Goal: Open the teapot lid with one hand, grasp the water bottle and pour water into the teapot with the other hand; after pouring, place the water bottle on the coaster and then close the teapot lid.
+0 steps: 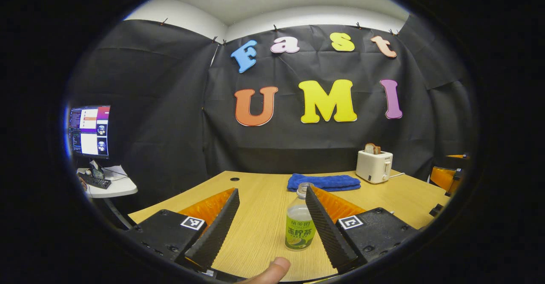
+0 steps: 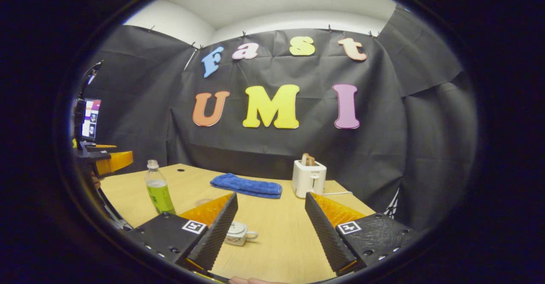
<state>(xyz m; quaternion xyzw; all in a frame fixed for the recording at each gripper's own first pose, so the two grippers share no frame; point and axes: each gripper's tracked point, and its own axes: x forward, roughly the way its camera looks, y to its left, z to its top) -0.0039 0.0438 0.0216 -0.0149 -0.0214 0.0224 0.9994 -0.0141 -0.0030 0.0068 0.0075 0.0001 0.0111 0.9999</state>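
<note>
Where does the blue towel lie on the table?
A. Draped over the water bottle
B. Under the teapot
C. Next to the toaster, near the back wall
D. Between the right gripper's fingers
C: the blue towel lies flat beside the toaster, near the table's back edge.

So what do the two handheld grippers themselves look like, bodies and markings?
Both match: the left gripper and right gripper each have two long wedge-shaped fingers with ribbed inner faces, backed by orange ribbed plastic, on black bolted blocks carrying square black-and-white tags. A bare thumb tip shows below the left one; no sleeve visible.

Teapot (image 2: pixel 239 233) half hidden behind right claw (image 2: pixel 270 228) finger.
</note>
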